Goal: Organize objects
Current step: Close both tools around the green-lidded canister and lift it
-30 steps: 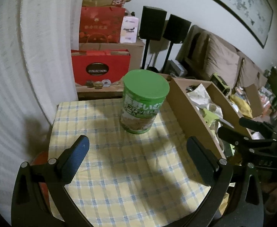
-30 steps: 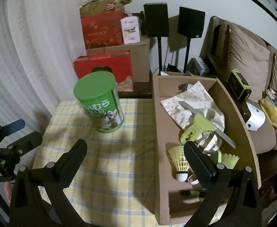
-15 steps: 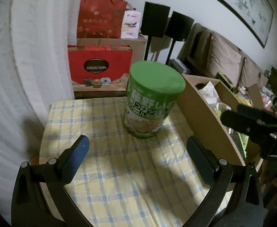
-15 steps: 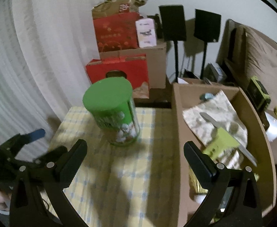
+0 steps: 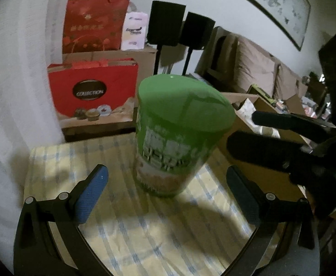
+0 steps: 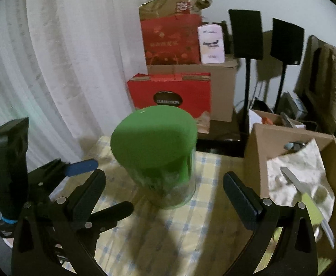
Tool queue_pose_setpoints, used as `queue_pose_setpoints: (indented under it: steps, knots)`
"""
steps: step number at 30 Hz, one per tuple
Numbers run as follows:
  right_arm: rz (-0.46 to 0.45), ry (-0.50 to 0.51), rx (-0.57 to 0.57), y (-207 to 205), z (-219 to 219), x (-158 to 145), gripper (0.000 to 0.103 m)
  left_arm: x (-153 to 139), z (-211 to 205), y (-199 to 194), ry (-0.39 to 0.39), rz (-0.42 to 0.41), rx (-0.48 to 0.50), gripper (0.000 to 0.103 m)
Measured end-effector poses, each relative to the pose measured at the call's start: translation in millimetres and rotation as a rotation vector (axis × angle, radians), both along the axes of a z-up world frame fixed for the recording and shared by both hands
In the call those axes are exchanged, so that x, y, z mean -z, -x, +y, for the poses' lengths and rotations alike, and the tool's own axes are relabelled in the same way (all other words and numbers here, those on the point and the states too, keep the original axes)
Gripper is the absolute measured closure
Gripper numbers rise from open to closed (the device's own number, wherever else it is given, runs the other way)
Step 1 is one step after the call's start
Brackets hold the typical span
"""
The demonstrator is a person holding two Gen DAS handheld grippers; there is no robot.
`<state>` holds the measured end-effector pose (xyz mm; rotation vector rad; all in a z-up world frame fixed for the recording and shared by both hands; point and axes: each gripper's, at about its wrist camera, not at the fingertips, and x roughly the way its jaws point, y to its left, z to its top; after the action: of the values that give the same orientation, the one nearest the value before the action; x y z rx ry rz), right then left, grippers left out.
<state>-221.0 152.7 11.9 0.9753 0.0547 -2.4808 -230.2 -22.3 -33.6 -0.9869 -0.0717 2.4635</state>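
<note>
Both grippers have closed in on the green canister [image 5: 177,135], jaws wide open, nothing held yet.
It stands upright on the checked cloth [image 5: 145,234], left of the cardboard box [image 6: 257,151]; I'd center the left gripper [image 5: 166,193] or the right gripper [image 6: 164,194] around it before squeezing.

White curtain [image 6: 53,57] left, two black speakers [image 6: 246,34] — perhaps a sofa [image 5: 255,69] beyond.

A green-lidded canister [image 5: 175,135] stands upright on the checked tablecloth [image 5: 145,234], beside a cardboard box [image 5: 255,172].

Black gripper [image 5: 166,184], blue-padded jaws, silver screws
</note>
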Motion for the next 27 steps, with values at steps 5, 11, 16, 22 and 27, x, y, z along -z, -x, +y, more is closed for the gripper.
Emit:
queue_pose_setpoints:
  steps: [5,11,16,22,27]
  knots:
    - [-0.003,-0.022,-0.043,14.3,-9.0,6.5,0.0,7.8,3.4,16.9,-0.026,0.013,0.037,0.0]
    - [-0.002,-0.018,-0.079,25.4,-17.8,12.6,0.0,16.3,9.9,29.9,-0.047,0.025,0.067,0.0]
    - [0.008,-0.032,-0.105,31.2,-25.0,18.8,0.0,18.5,12.2,36.0,-0.077,0.048,0.098,0.0]
    - [0.017,-0.045,-0.119,34.6,-32.1,21.4,0.003,19.7,17.0,43.4,-0.098,0.064,0.125,0.002]
    - [0.002,-0.022,-0.096,36.2,-28.4,18.9,0.005,17.7,19.6,40.9,-0.093,0.079,0.116,0.002]
